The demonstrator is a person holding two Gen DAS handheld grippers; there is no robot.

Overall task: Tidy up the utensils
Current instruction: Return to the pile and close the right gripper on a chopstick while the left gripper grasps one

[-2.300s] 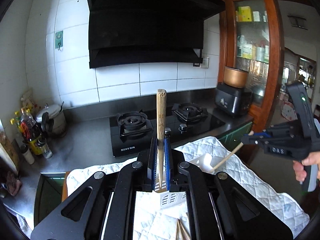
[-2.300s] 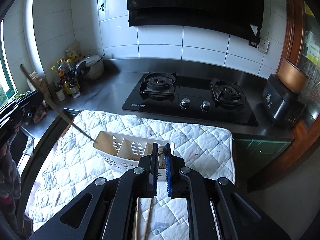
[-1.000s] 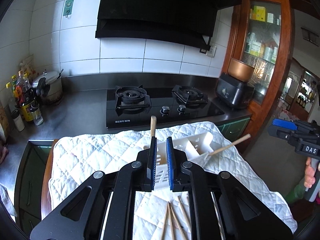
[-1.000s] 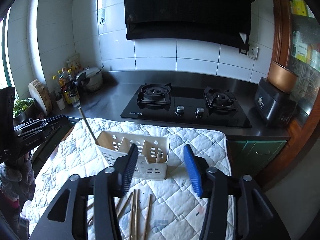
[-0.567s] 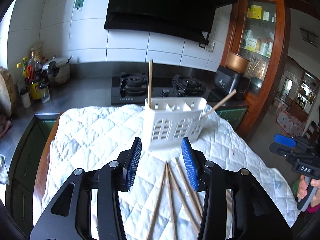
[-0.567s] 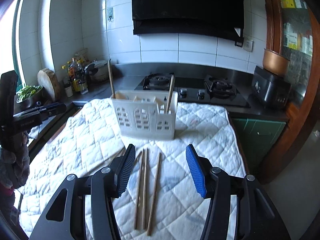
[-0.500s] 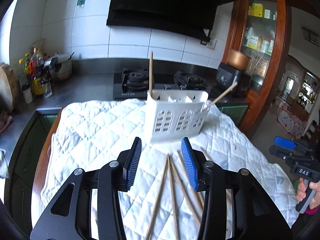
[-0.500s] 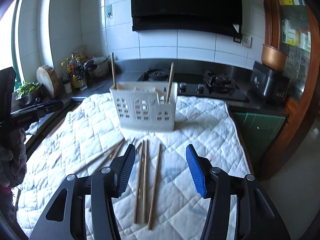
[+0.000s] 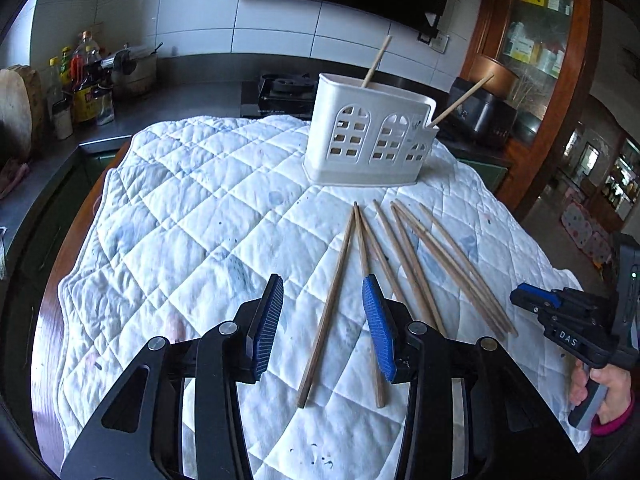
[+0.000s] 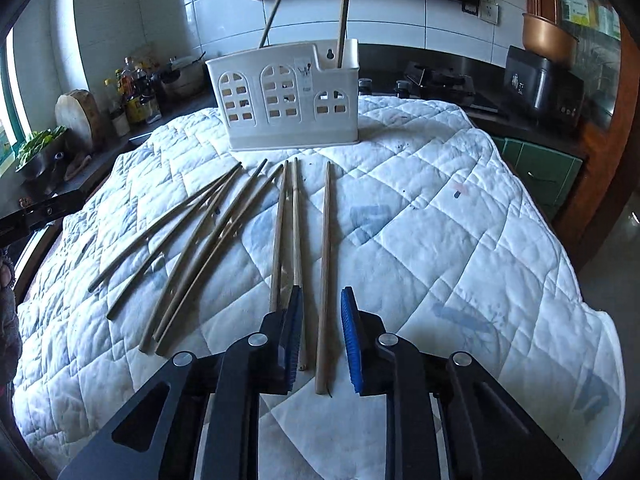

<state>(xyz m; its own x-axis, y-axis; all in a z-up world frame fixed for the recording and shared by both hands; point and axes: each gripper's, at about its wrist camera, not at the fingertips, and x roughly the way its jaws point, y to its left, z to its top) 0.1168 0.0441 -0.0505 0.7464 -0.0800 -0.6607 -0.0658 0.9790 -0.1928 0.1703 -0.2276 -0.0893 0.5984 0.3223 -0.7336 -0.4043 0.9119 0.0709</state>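
Right gripper (image 10: 320, 338), jaws just closing, straddles 1 chopstick (image 10: 324, 272).

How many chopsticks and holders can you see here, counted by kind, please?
White utensil holder: 1
Standing chopsticks inside it: 2
Loose chopsticks lying on the quilt: 7 (several overlap, so one more may be hidden)
Total: 10
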